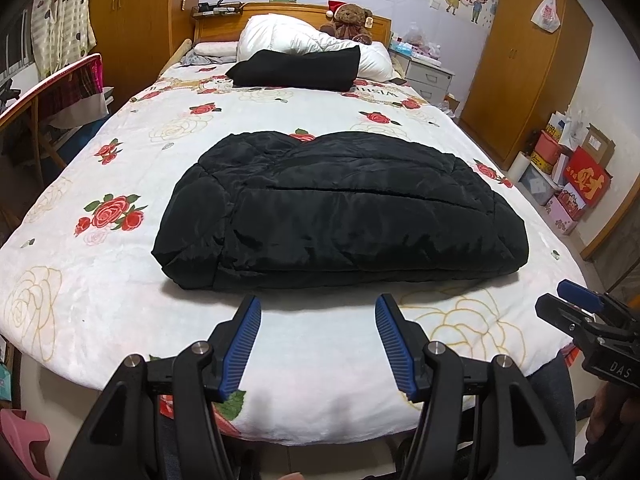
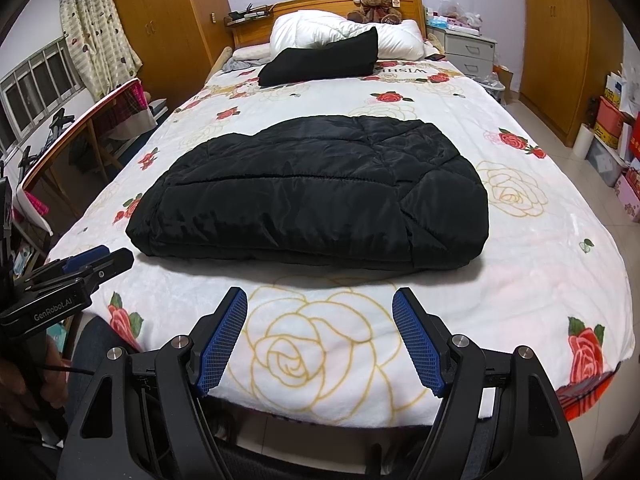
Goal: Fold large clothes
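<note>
A black quilted jacket (image 1: 340,208) lies folded into a thick rectangle on the rose-print bedspread (image 1: 100,152); it also shows in the right wrist view (image 2: 316,192). My left gripper (image 1: 318,304) is open and empty, held just short of the jacket's near edge. My right gripper (image 2: 320,296) is open and empty, also a little short of the near edge. The right gripper shows at the right edge of the left wrist view (image 1: 576,300). The left gripper shows at the left edge of the right wrist view (image 2: 100,260).
A second folded black garment (image 1: 296,68) lies farther up the bed by a white duvet (image 1: 304,36) and a teddy bear (image 1: 352,20). Wooden wardrobes (image 1: 524,80) stand to the right, boxes (image 1: 580,176) on the floor, a wooden desk (image 1: 36,100) to the left.
</note>
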